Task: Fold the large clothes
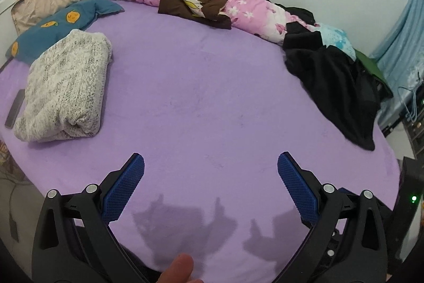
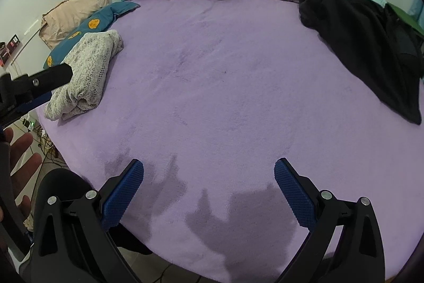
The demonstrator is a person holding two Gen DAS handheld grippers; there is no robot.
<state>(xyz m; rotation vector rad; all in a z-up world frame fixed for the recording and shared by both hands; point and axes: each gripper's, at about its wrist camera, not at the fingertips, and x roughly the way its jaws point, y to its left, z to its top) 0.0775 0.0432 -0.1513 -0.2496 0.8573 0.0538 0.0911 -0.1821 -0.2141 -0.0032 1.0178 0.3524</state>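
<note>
Left gripper (image 1: 210, 166): jaws spread wide, empty, ribbed blue pads over the bed.
Right gripper (image 2: 208, 171): jaws wide apart, empty.
Bed (image 1: 201, 86): plush purple cover, bare middle.
Knit (image 1: 66, 86): folded, speckled grey-white, left side.
Black garment (image 1: 336, 86): crumpled heap, right edge.
Brown top (image 1: 193, 1): rumpled, on the floral quilt (image 1: 251, 9).

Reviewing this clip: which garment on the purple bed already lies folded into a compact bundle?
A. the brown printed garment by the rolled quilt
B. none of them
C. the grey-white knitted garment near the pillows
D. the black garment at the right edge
C: the grey-white knitted garment lies as a neat folded bundle, while the black garment and the brown printed garment lie crumpled and spread out.
</note>
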